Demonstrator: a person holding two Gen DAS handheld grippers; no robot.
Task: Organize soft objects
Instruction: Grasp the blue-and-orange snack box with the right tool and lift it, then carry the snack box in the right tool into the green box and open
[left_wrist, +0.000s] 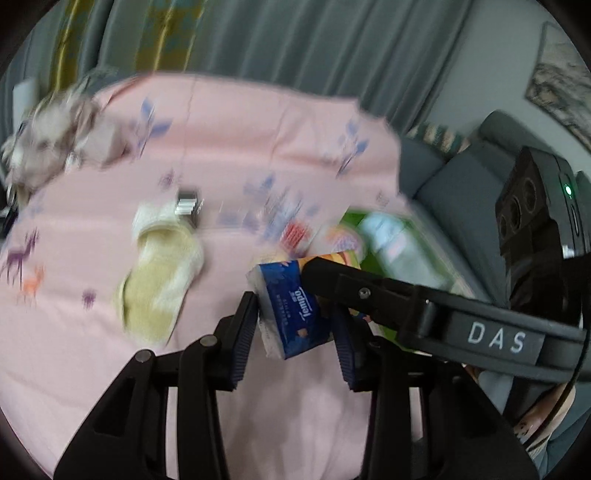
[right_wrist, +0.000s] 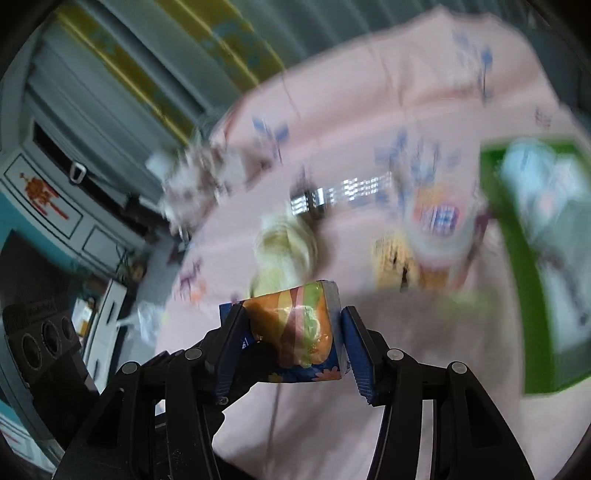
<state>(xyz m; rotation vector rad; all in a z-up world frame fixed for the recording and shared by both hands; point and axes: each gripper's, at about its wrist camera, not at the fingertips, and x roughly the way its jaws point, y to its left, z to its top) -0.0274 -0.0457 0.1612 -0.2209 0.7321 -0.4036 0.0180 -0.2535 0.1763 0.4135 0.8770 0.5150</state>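
A blue Tempo tissue pack (left_wrist: 291, 306) with an orange printed end is held above the pink cloth. My left gripper (left_wrist: 295, 328) stands around it, its jaws at the pack's sides. My right gripper (right_wrist: 291, 332) is shut on the same pack (right_wrist: 295, 325), and its finger (left_wrist: 369, 295) crosses the left wrist view from the right. A yellow and white towel (left_wrist: 159, 273) lies on the cloth to the left, also seen in the right wrist view (right_wrist: 284, 251). A green box (right_wrist: 535, 258) holding light packs sits at the right.
A pink printed cloth (left_wrist: 229, 147) covers the table. A fluffy grey and white toy (left_wrist: 51, 136) lies at the far left. A small silvery object (left_wrist: 188, 203) and colourful packs (right_wrist: 436, 236) lie mid-table. A grey sofa (left_wrist: 461, 177) and curtains stand behind.
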